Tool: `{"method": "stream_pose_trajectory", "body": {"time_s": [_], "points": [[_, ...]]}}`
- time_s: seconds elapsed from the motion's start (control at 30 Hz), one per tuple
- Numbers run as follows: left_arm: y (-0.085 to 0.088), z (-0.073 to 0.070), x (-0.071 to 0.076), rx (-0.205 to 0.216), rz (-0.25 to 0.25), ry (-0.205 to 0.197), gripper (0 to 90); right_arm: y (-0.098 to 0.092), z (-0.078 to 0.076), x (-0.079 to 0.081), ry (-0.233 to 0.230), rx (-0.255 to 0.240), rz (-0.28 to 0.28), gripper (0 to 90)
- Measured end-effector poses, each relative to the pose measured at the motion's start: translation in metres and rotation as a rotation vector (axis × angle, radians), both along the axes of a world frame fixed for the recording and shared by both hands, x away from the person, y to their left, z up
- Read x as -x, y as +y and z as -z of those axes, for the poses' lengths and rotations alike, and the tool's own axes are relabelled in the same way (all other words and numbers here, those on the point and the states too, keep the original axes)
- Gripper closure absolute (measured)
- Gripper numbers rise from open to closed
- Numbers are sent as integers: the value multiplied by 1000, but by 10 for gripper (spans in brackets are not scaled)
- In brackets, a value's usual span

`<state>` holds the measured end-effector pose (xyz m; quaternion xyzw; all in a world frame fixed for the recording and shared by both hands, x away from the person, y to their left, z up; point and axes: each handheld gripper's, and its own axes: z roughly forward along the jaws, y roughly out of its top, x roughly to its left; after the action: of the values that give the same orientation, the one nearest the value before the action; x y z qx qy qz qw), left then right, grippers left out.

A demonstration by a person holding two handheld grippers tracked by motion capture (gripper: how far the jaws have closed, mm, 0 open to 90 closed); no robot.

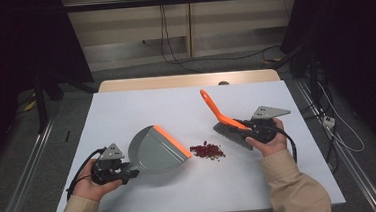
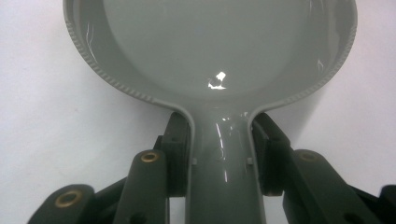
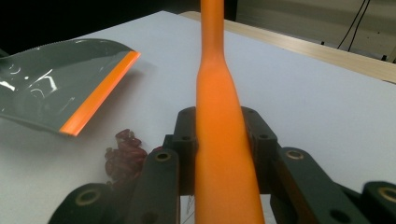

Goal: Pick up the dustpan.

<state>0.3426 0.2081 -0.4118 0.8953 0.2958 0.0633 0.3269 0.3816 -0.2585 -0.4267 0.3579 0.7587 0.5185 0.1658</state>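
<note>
A grey dustpan [image 1: 154,151] with an orange lip lies on the white table, its lip facing a small heap of dark red bits [image 1: 207,151]. My left gripper [image 1: 124,174] is shut on the dustpan's handle [image 2: 223,158], at the pan's near left end. To the right of the heap, a brush [image 1: 230,128] with an orange handle and dark bristles is tilted, handle pointing up and away. My right gripper [image 1: 250,128] is shut on the brush's handle [image 3: 224,140]. In the right gripper view the dustpan [image 3: 56,98] and the red bits [image 3: 123,156] lie to the left.
The white table [image 1: 126,110] has bare surface behind and to both sides of the tools. A wooden edge [image 1: 189,81] runs along its far side. Cables [image 1: 172,52] lie on the floor beyond, and dark curtains stand left and right.
</note>
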Motion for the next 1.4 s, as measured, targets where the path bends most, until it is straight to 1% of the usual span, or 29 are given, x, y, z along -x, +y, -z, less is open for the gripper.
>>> {"method": "stream_pose_trajectory", "body": {"time_s": [0.13, 0.2, 0.23, 0.27, 0.3, 0.37, 0.5, 0.57, 0.63, 0.67, 0.7, 0.77, 0.8, 0.83, 0.87, 0.9, 0.93, 1.0, 1.03, 1.07, 1.13, 1.17, 1.2, 1.23, 1.27, 1.3, 1.33, 1.37, 1.4], "points": [[-5, 1, 4, 3, 28, -3, 634, 1, 1, 0, -3, -1, 4, 710], [-7, 2, 4, -7, 53, 3, 635, 1, 0, 0, -2, -4, 11, 710], [-8, 2, 5, -17, 57, -2, 634, 1, 0, 0, -6, -2, 15, 710], [-10, 3, 6, -21, 58, 2, 634, 1, 1, 0, -9, -1, 16, 710], [-11, 4, 6, -17, 76, 12, 634, 2, 1, 0, -11, 3, 21, 710], [-15, 6, 6, -30, 96, 20, 634, 3, 2, -1, -15, 21, 23, 710], [-21, 9, 6, -34, 120, 20, 634, 7, 4, -4, -14, 48, 35, 710], [-24, 11, 5, -40, 139, 29, 634, 9, 6, -6, -13, 54, 44, 710], [-27, 13, 5, -39, 147, 34, 633, 12, 9, -9, -12, 69, 44, 710], [-28, 14, 6, -30, 141, 46, 633, 13, 10, -10, -12, 80, 46, 710], [-29, 14, 5, -29, 149, 43, 633, 14, 12, -11, -6, 93, 47, 709], [-29, 15, 5, -22, 150, 47, 633, 17, 15, -12, 0, 138, 46, 709], [-28, 14, 4, -29, 172, 49, 633, 18, 16, -11, 3, 140, 50, 708], [-28, 14, 3, -42, 187, 46, 633, 18, 15, -11, 15, 135, 48, 707], [-28, 14, 3, -44, 195, 51, 633, 18, 14, -11, 17, 141, 52, 705], [-29, 15, 3, -37, 195, 54, 632, 18, 13, -10, 21, 158, 62, 693], [-30, 15, 4, -41, 199, 63, 632, 19, 12, -9, 22, 170, 64, 673], [-31, 16, 3, -38, 209, 64, 632, 19, 8, -8, 35, 169, 67, 652], [-31, 15, 3, -40, 207, 72, 632, 19, 5, -8, 45, 177, 75, 643], [-31, 15, 3, -41, 209, 72, 632, 20, 2, -7, 52, 193, 89, 632], [-31, 15, 3, -33, 203, 69, 631, 22, -2, -7, 73, 222, 92, 631], [-32, 16, 3, -18, 190, 78, 631, 22, -4, -6, 83, 245, 105, 635], [-32, 16, 3, -17, 189, 81, 630, 23, -5, -5, 97, 264, 111, 655], [-32, 16, 2, -21, 201, 82, 630, 23, -5, -5, 120, 278, 119, 670], [-33, 17, 2, -11, 190, 89, 629, 23, -5, -4, 128, 290, 126, 692], [-33, 17, 1, -12, 188, 85, 629, 23, -5, -3, 144, 280, 126, 705], [-33, 17, 1, -20, 194, 91, 628, 23, -5, -2, 153, 269, 135, 707], [-32, 17, 0, -23, 193, 93, 628, 24, -5, -1, 165, 269, 152, 709], [-33, 18, 0, -10, 183, 95, 628, 25, -5, 0, 170, 268, 156, 709]]}}
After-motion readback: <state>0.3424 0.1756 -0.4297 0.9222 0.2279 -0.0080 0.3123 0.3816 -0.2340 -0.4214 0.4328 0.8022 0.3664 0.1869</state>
